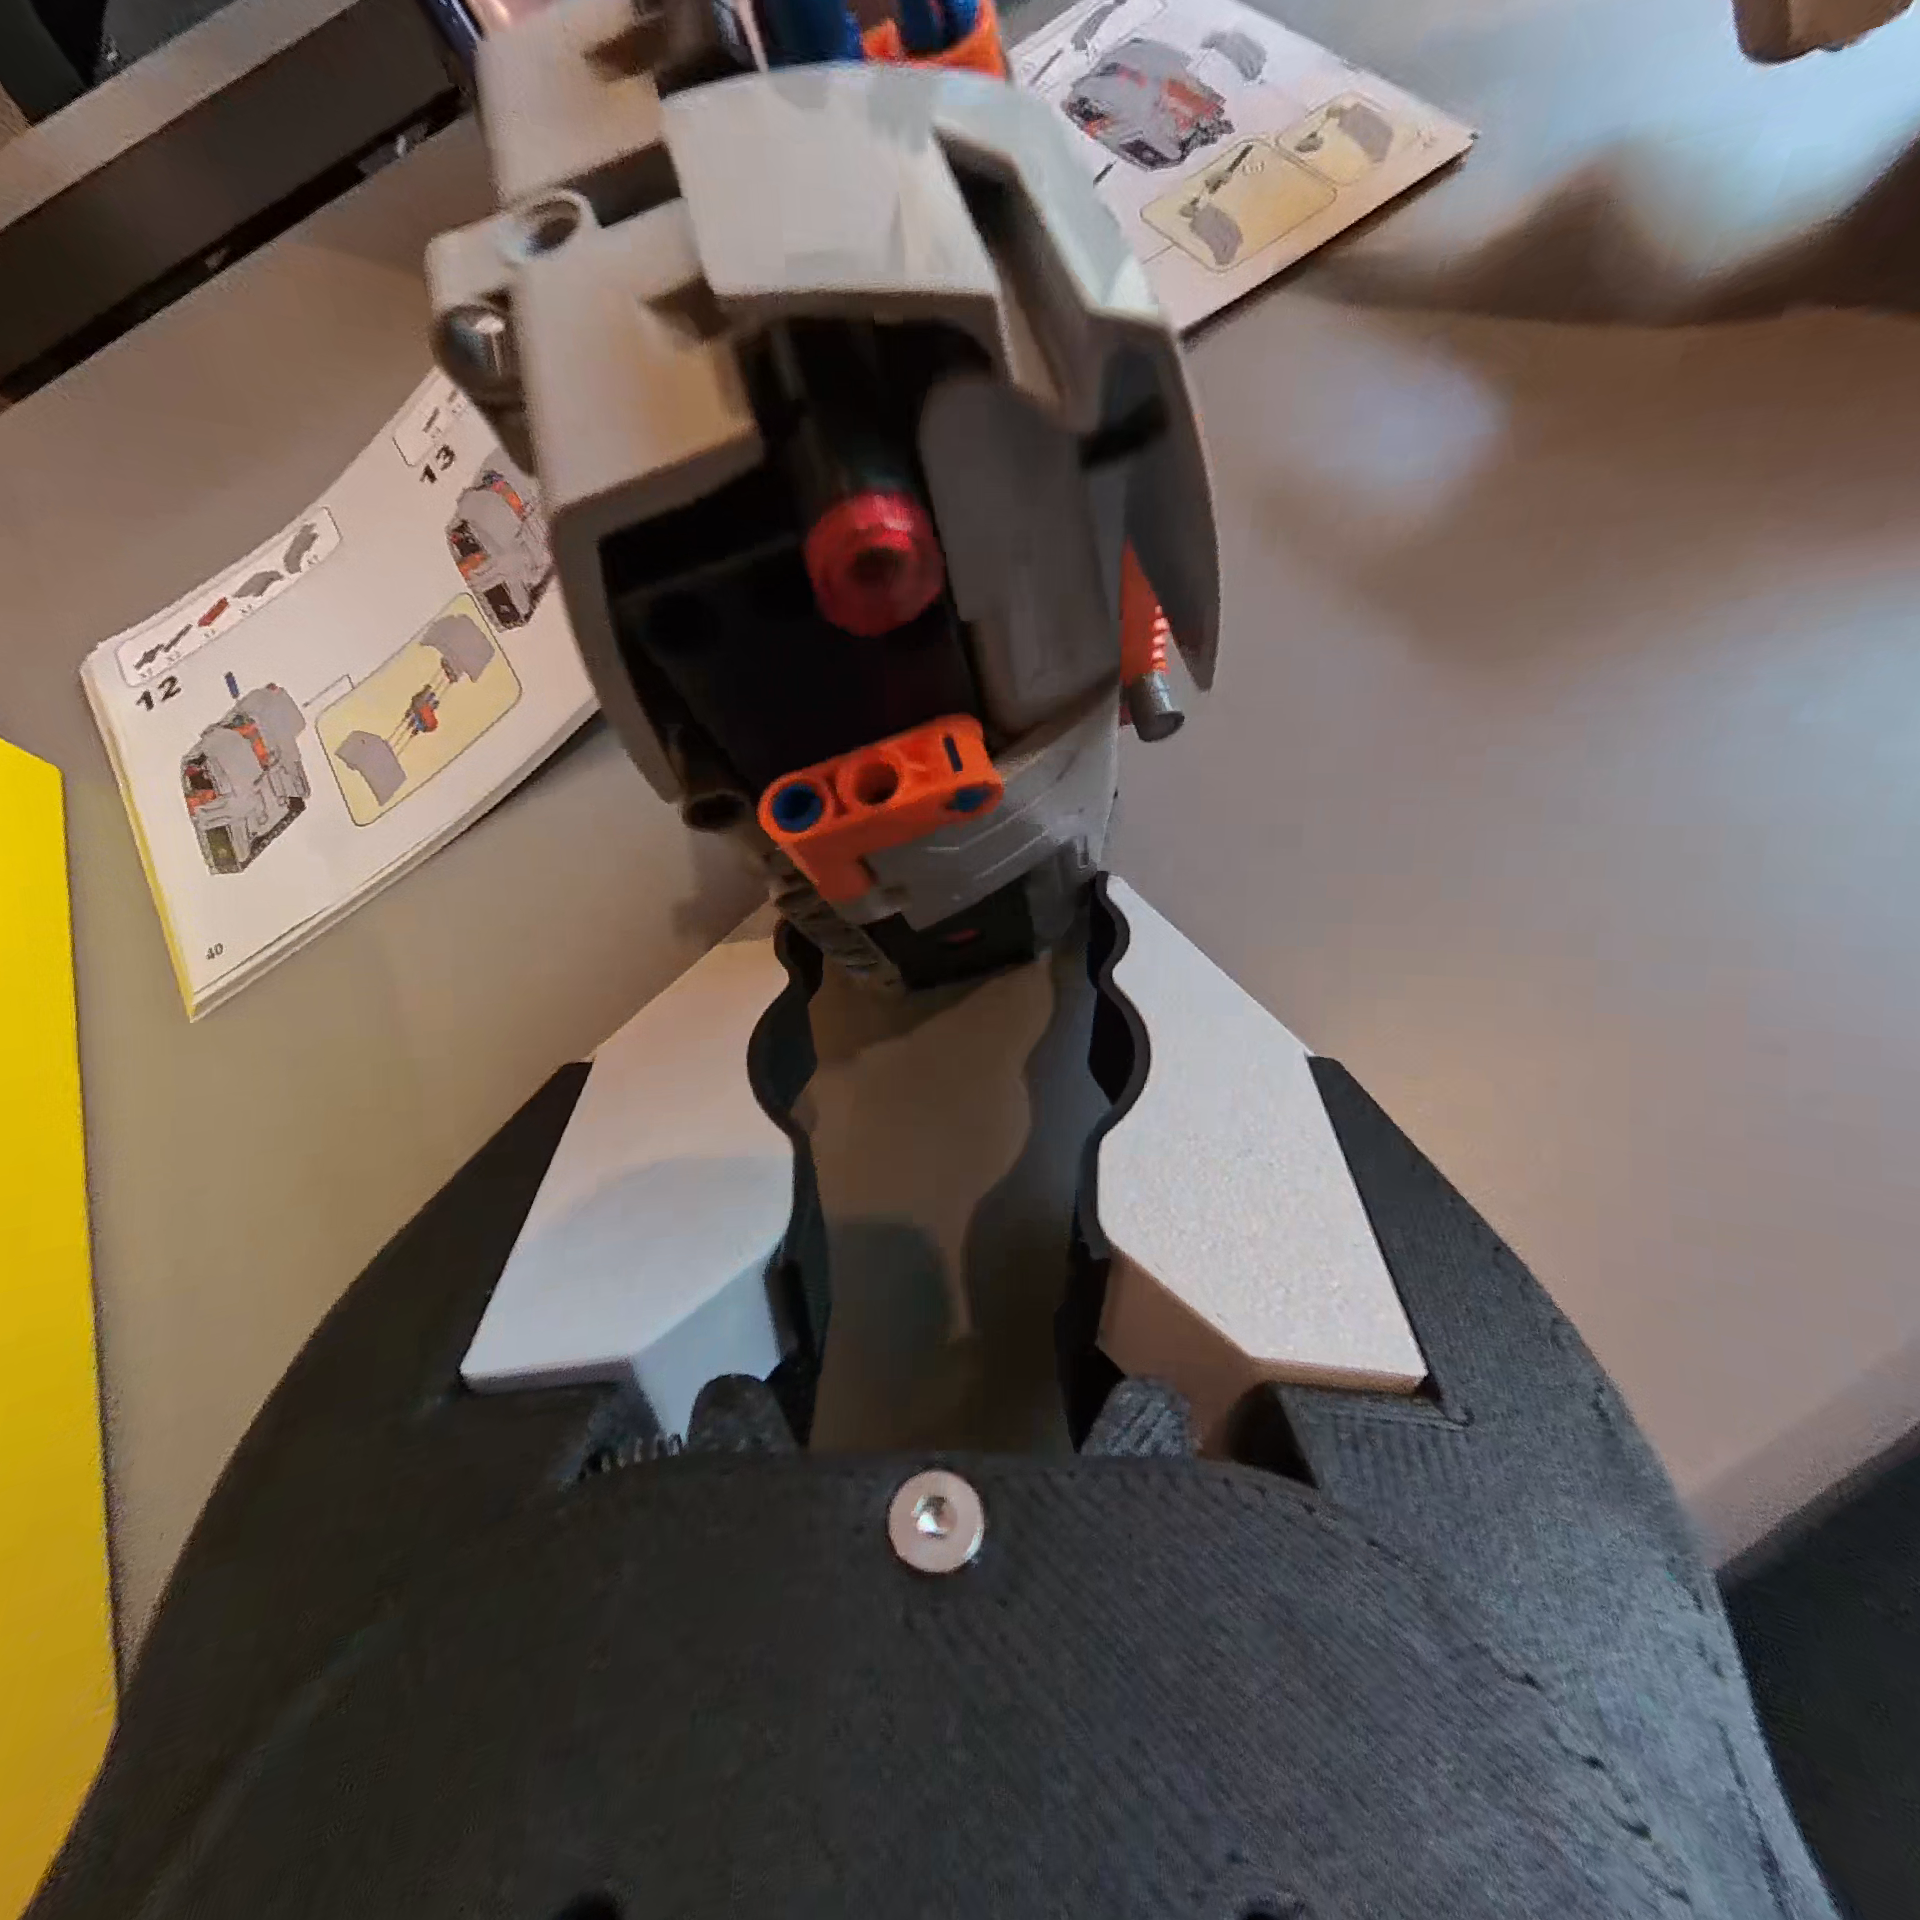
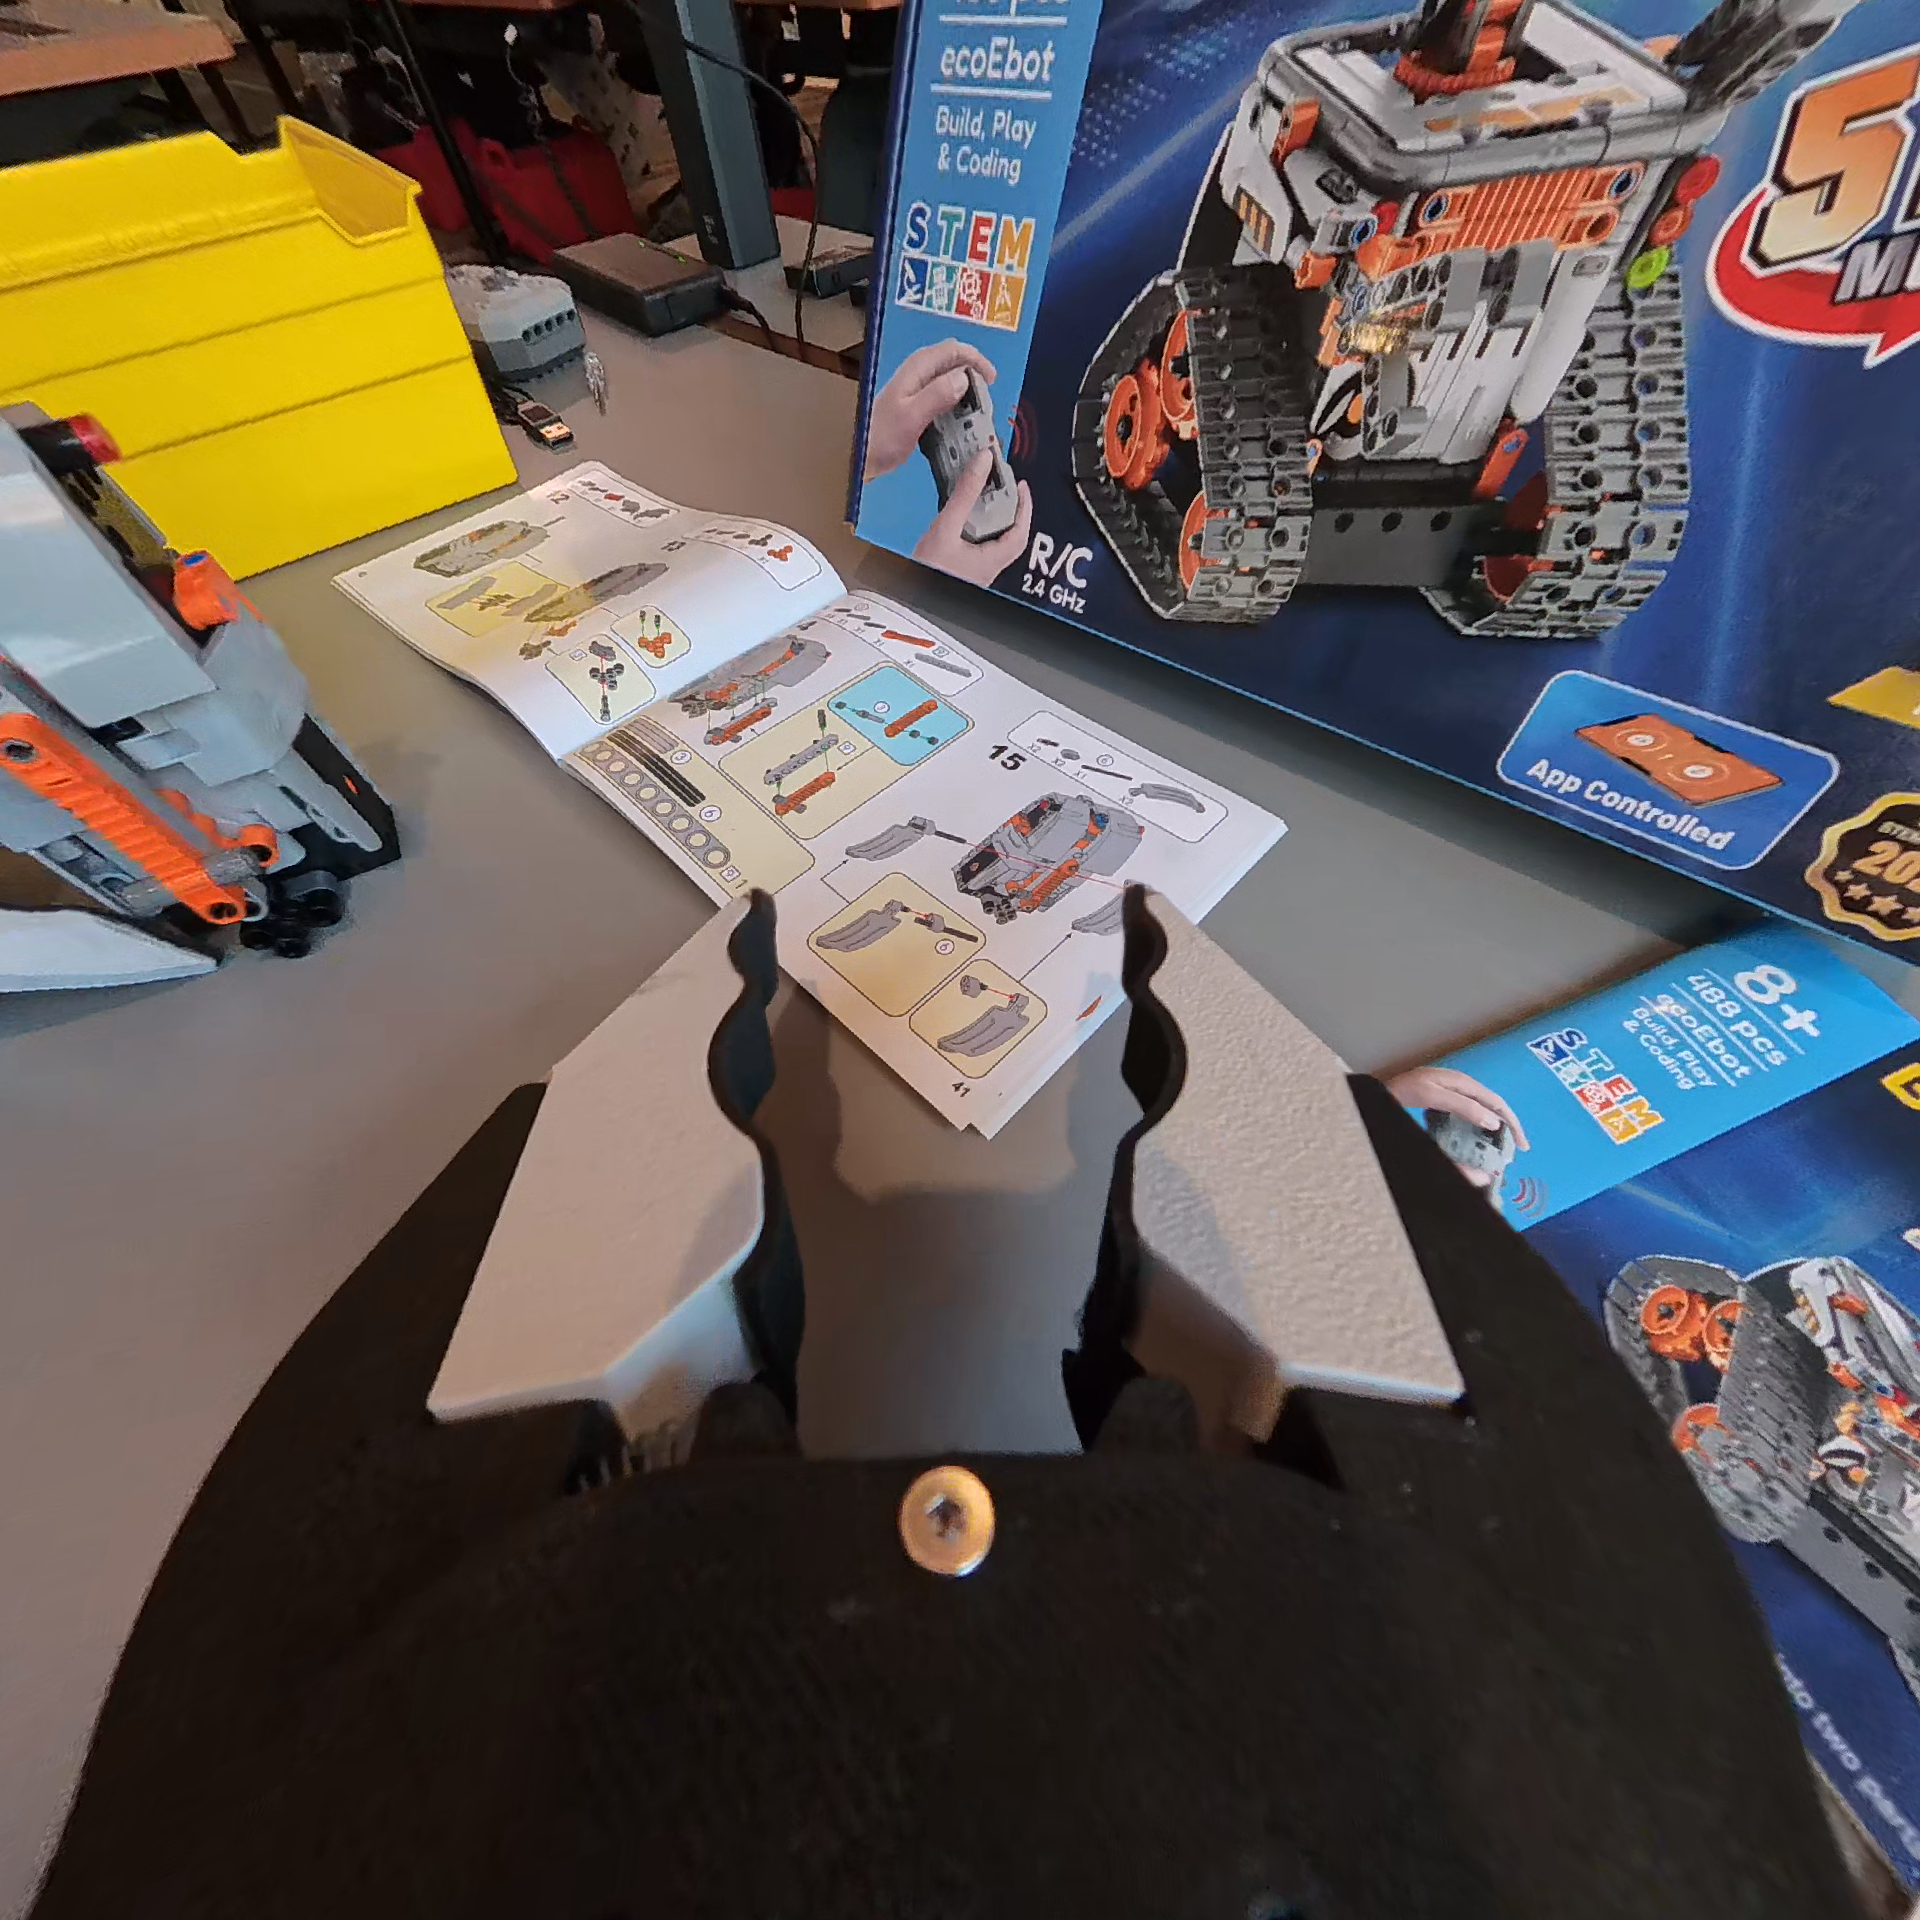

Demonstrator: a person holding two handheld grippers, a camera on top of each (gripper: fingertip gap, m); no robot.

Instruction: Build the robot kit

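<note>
My left gripper (image 1: pixel 945 930) is shut on the lower end of a grey brick-built model (image 1: pixel 831 343) with orange, red and black parts, held up above the grey table (image 1: pixel 1507 727). The same model shows at the left edge of the right wrist view (image 2: pixel 135 727), with a white finger (image 2: pixel 94 956) of the left gripper under it. My right gripper (image 2: pixel 948 914) is open and empty, low over the table, its tips above the near corner of an open instruction booklet (image 2: pixel 831 748). The booklet also lies behind the model in the left wrist view (image 1: pixel 343 707).
A yellow bin (image 2: pixel 239 343) stands at the back left. A large blue toy box (image 2: pixel 1455 416) stands upright behind the booklet, and a second blue box (image 2: pixel 1714 1247) lies flat at the right. A grey block with sockets (image 2: pixel 525 322), a USB stick (image 2: pixel 545 424) and a black adapter (image 2: pixel 634 281) lie at the back.
</note>
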